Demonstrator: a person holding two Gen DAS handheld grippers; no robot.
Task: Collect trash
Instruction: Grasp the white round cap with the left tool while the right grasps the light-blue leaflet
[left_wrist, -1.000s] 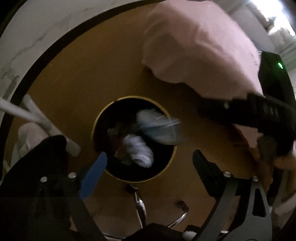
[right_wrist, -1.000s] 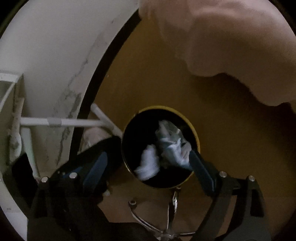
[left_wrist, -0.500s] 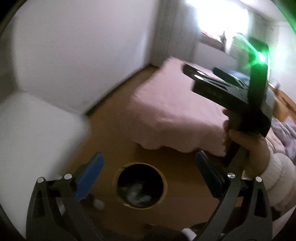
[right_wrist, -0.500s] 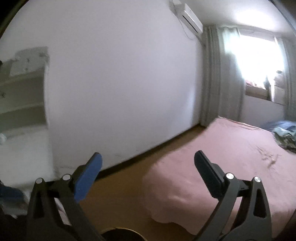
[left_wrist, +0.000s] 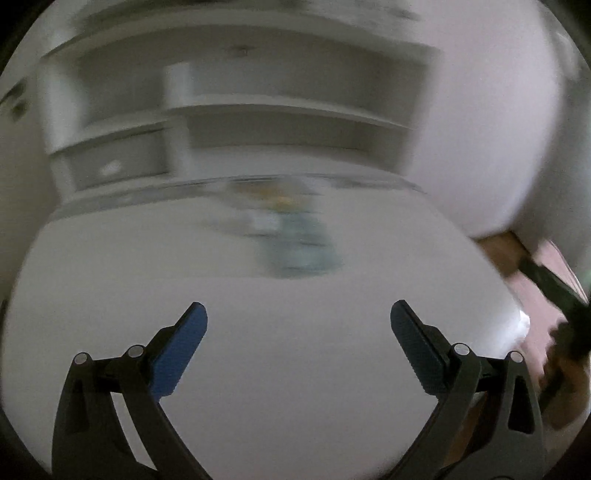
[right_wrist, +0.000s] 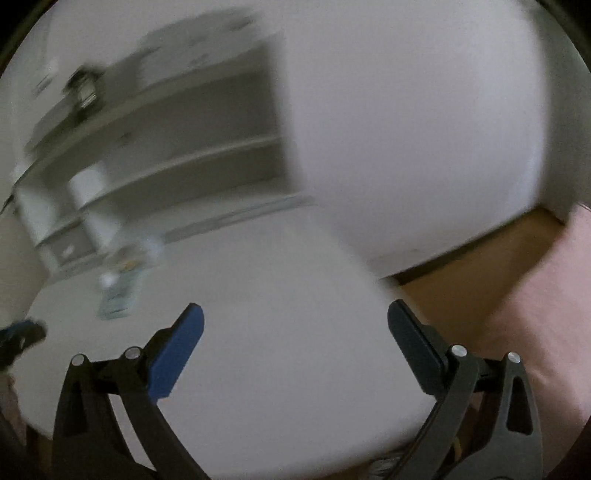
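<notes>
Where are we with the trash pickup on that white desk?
Done: nothing these views confirm. In hand: nothing; left gripper and right gripper both have empty, open jaws above the white desk. Left: the blurred greenish litter near the desk's far edge, untouched.

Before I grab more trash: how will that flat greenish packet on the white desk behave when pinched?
The greenish packet lies flat on the white desk, so it probably is light and floppy. It may slide rather than lift. Blur hides its material.

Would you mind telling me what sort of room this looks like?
Probably a bedroom with a desk corner. A white desk stands below white wall shelves, and a pink bed sits beside it on a wooden floor. The blur hides finer detail.
</notes>
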